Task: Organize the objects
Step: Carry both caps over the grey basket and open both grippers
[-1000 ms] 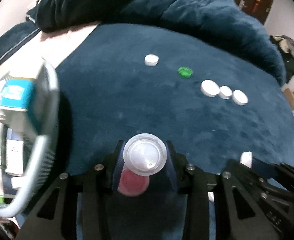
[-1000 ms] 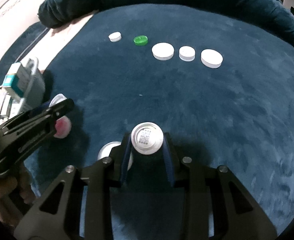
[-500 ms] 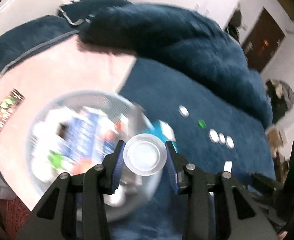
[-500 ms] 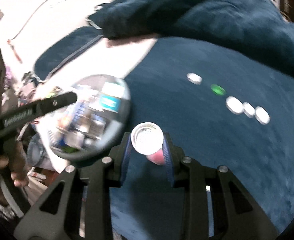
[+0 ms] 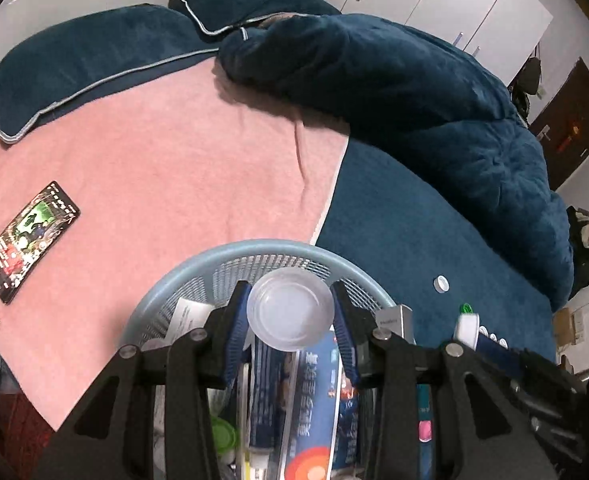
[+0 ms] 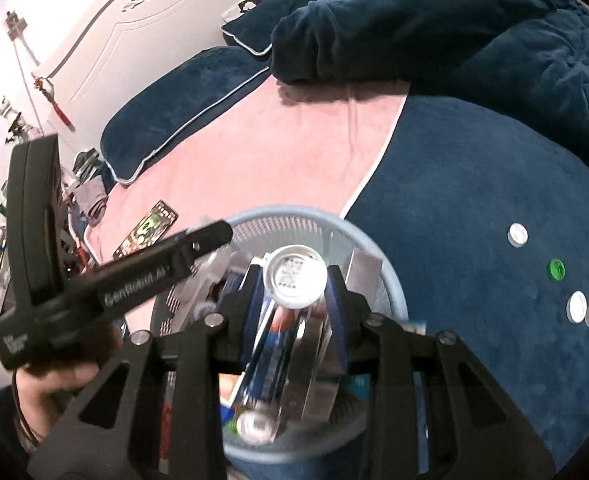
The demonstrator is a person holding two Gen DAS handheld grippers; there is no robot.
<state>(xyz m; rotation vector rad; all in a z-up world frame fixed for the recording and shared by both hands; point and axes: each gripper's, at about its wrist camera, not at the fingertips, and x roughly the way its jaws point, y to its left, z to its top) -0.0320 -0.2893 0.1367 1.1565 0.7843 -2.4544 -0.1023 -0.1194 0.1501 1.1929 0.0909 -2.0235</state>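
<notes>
Left wrist view first: the left claw [image 5: 290, 320] is clenched on a clear-bottomed bottle [image 5: 289, 309], base toward the camera, hanging over the pale blue mesh basket [image 5: 198, 264] that sits on the bed where the pink towel [image 5: 174, 152] meets the dark blue blanket [image 5: 414, 240]. Boxes and a green-lidded jar [image 5: 224, 434] already crowd the basket, and a phone [image 5: 30, 240] lies well apart on the towel. Right wrist view next: the right claw [image 6: 294, 292] grasps a white bottle with a printed code on its base [image 6: 294, 276], also above the basket, with the left claw's body crossing just beside it at the left. Loose caps [image 6: 517, 235] stay in a row on the blanket. To my eye the step is dropping both bottles in; it would go best lowering each into a gap between the boxes before letting go, one hand at a time so the tools do not knock.
</notes>
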